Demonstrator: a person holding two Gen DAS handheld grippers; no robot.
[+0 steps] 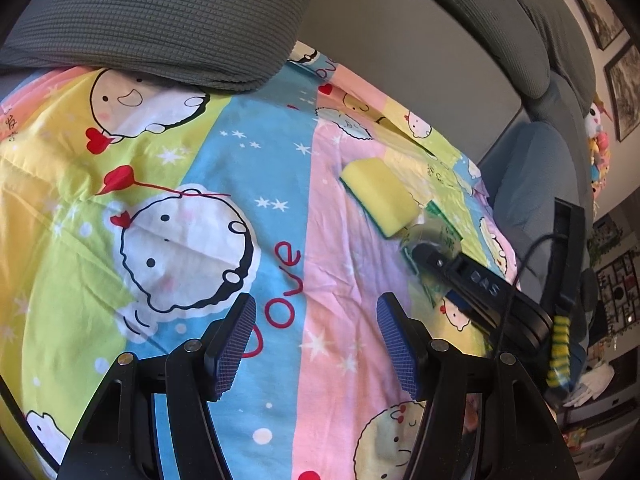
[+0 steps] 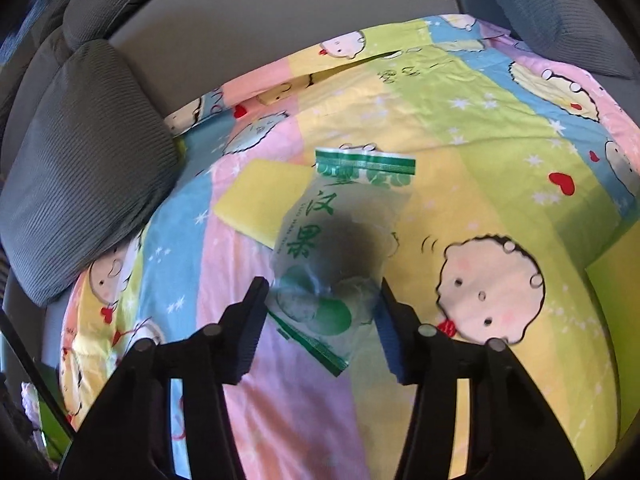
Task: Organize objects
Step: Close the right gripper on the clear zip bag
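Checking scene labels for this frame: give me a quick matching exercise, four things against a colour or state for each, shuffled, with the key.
Things:
1. sponge
2. packet
3. cushion
4. left gripper

Colour or state:
A. grey, ribbed fabric, resting on the far edge of the sheet
B. clear plastic with green print, lying between the jaws of the right gripper
C. yellow block, partly under one end of the packet
D. open, nothing between its blue pads

Pairs: 1-C, 2-B, 3-A, 4-D
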